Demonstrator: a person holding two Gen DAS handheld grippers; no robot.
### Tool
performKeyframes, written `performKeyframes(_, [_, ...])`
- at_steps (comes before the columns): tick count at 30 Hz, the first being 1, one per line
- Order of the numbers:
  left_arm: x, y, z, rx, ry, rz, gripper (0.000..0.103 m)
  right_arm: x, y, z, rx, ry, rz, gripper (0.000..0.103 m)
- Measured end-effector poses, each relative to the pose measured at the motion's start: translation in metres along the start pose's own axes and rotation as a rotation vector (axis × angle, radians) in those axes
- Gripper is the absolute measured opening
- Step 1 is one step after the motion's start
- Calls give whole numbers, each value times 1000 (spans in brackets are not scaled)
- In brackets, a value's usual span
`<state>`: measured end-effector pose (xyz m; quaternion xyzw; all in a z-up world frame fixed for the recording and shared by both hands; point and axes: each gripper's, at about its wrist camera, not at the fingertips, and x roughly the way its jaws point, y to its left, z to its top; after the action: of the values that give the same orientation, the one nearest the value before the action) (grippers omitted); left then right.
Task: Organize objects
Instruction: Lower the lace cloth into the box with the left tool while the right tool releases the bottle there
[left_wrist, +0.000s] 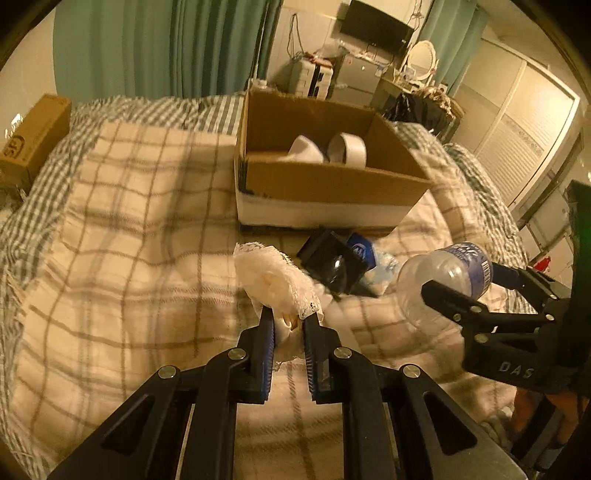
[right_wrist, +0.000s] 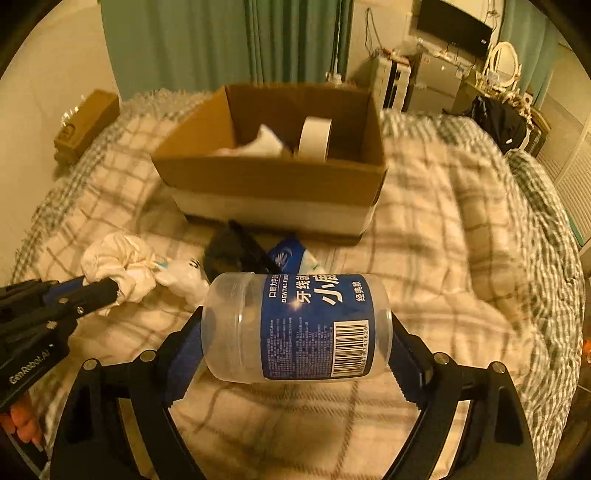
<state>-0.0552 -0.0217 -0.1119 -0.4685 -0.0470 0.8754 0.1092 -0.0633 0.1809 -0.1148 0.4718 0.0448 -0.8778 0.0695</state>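
Note:
My left gripper (left_wrist: 289, 317) is shut on a white lace-trimmed cloth (left_wrist: 275, 280), held above the plaid blanket; the cloth also shows in the right wrist view (right_wrist: 122, 266). My right gripper (right_wrist: 295, 332) is shut on a clear plastic jar with a blue dental floss label (right_wrist: 299, 326), held sideways; the jar also shows in the left wrist view (left_wrist: 443, 277). An open cardboard box (left_wrist: 325, 181) sits ahead on the bed with a roll of white tape (left_wrist: 349, 147) and a white item inside. A black object (left_wrist: 332, 258) and a blue-and-white packet (left_wrist: 364, 251) lie in front of the box.
The bed is covered with a cream plaid blanket (left_wrist: 129, 240). A small brown carton (left_wrist: 35, 136) sits at the far left edge. Green curtains, a TV, a mirror and wardrobe doors stand beyond the bed.

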Motion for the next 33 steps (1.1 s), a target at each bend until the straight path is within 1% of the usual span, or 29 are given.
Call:
performKeyframes(8, [-39,-21,13,36,-86,-19,14,-58,-7,8,17,-116,7,88])
performKeyframes(14, [-54,-33,32,59,-129,-36,14,-83,-13,20,23,-178,11,88])
performKeyframes(19, [-53,-41,59,83,-150,-41,14,-90,-18,41,15,-213,15,88])
performKeyframes(24, [-44,-44,92,105,-172,-35,14,-91,-21,74,6,-255,21,88])
performKeyframes(28, [-29,-43,118,105,-180,-33,14,-83,-24,103,16,-276,44,88])
performKeyframes(33, [2,-37,146,100,-168,-23,14,-57,-31,132,37,-269,90,88])
